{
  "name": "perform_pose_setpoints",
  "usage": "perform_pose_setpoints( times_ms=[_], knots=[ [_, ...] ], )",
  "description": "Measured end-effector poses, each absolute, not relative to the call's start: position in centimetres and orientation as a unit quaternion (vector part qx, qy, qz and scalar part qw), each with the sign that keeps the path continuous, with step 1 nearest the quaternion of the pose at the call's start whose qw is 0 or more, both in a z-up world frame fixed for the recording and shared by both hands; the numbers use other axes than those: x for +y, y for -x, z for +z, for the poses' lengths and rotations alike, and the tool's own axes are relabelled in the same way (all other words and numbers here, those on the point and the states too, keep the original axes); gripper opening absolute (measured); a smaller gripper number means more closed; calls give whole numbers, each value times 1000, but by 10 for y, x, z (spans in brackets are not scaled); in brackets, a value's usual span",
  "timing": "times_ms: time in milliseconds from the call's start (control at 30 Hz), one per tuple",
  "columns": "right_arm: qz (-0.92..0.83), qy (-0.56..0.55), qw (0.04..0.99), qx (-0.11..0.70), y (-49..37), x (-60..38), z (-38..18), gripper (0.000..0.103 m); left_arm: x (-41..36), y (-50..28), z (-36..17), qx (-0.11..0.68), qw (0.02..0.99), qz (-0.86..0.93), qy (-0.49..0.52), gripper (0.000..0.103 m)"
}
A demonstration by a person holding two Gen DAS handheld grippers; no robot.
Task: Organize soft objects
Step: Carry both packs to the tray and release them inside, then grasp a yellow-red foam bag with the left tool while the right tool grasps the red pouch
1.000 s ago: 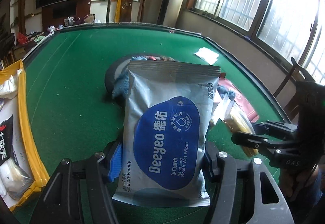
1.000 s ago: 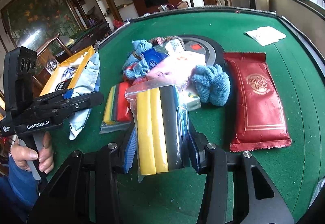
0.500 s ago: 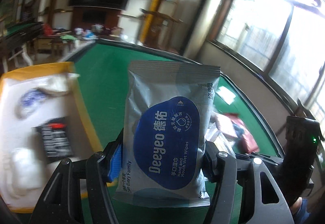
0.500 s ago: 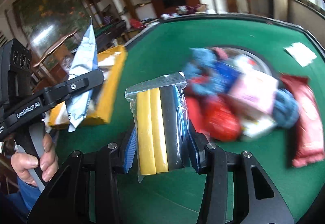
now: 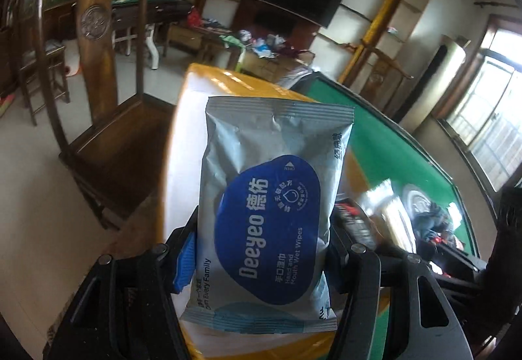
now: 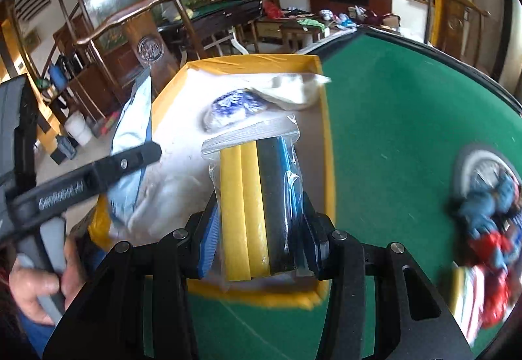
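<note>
My left gripper [image 5: 261, 249] is shut on a grey and blue pack of wet wipes [image 5: 270, 206] and holds it upright over the yellow-rimmed box [image 5: 228, 79]. My right gripper [image 6: 261, 223] is shut on a clear bag of yellow, black and blue sponges [image 6: 257, 206], held above the near part of the same box [image 6: 323, 131]. The left gripper with the wipes pack [image 6: 130, 144] also shows at the left of the right wrist view, over the box's left side. The box holds a white cloth [image 6: 290, 89] and a blue-patterned item [image 6: 235, 105].
A pile of soft items, blue cloths [image 6: 486, 203] and red packs [image 6: 492, 249], lies by a round dark tray [image 6: 473, 164] on the green felt table [image 6: 407, 118]. A wooden chair [image 5: 98, 72] stands beyond the table's left edge.
Both grippers have swung left, away from the pile and over the yellow box, each still holding its item. The pile has shifted to the right edge of both views.
</note>
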State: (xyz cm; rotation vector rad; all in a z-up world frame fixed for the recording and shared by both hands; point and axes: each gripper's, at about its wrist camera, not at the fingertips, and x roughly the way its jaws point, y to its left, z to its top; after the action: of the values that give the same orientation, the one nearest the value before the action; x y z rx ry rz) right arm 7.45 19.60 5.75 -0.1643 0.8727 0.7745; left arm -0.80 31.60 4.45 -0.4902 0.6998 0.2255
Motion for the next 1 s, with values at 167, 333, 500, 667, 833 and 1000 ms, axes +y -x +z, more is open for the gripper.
perform_pose_setpoints(
  times_ms=[167,333,500,667,833,1000],
  knots=[
    [357,100,834,409,-86,227,50,45,314,-1,38,349,903,113,225,63],
    [355,118,838,396,-83,228,52,47,319,7,37,351,902,106,228,67],
    [354,117,848,376,-78,219,64,60,325,15,42,337,905,95,242,69],
    [365,84,849,373,-75,198,79,60,320,22,53,327,908,81,250,69],
    [375,16,842,387,-77,153,87,60,295,25,70,322,917,62,230,69],
    [359,-45,844,395,-79,86,90,60,254,21,84,329,923,20,200,69]
  ],
)
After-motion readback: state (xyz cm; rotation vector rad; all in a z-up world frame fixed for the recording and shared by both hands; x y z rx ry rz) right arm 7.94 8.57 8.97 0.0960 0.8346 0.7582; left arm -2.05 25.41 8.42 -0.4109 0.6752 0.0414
